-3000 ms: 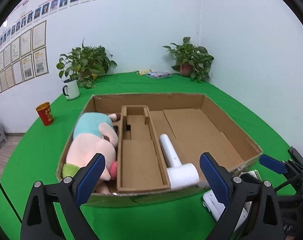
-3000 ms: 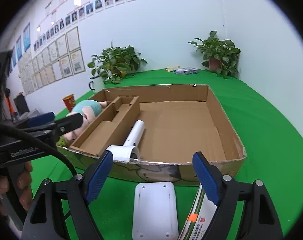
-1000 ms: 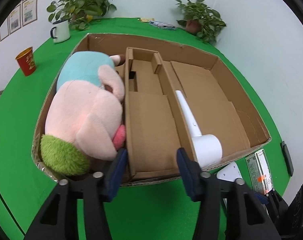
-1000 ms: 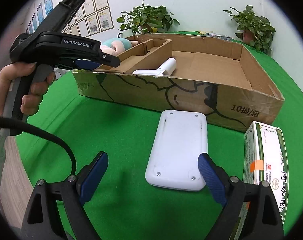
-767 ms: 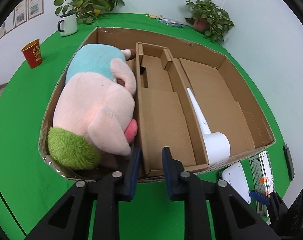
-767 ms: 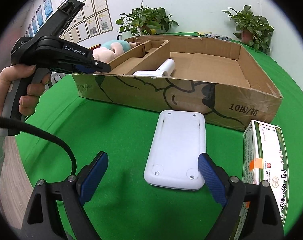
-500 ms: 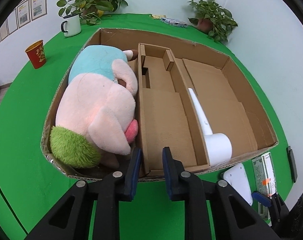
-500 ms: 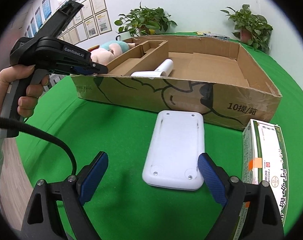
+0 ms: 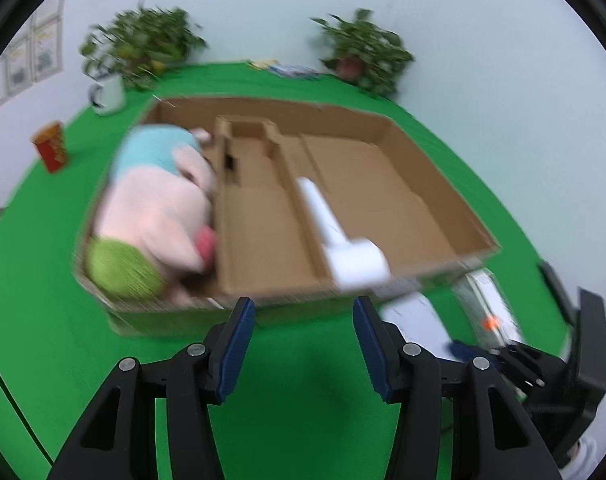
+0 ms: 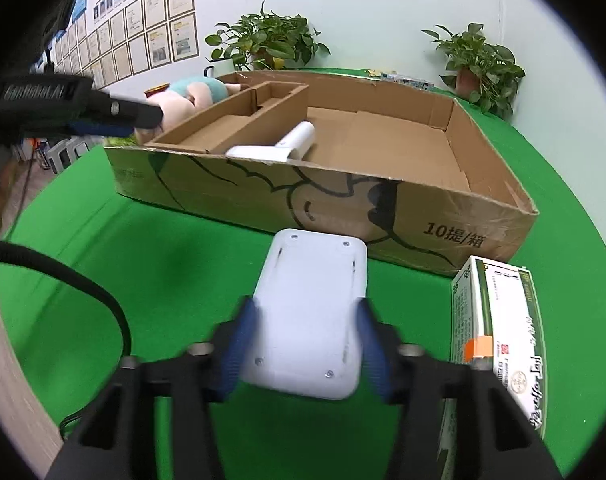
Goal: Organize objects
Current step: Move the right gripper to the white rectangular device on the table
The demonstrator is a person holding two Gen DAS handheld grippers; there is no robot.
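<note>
A shallow cardboard box (image 10: 455,236) stands on the green table (image 10: 143,264). In it lie a pink plush pig (image 9: 159,208) at the left and a white hair dryer (image 9: 343,240) beside an inner cardboard divider (image 9: 259,224). My right gripper (image 10: 309,350) is shut on a flat white device (image 10: 315,312) in front of the box. My left gripper (image 9: 303,344) is open and empty, held above the table just before the box's near wall (image 9: 207,308); it also shows in the right wrist view (image 10: 115,116). A green and white carton (image 10: 499,328) lies right of the device.
Two potted plants (image 10: 267,44) (image 10: 483,64) stand at the back by the wall. A white mug (image 9: 109,94) and a red cup (image 9: 51,150) sit on the table left of the box. A dark flat object (image 9: 551,280) lies at the far right.
My right gripper has closed from wide open onto the white device. My left gripper has opened and drawn back from the box's front edge; its view is motion-blurred.
</note>
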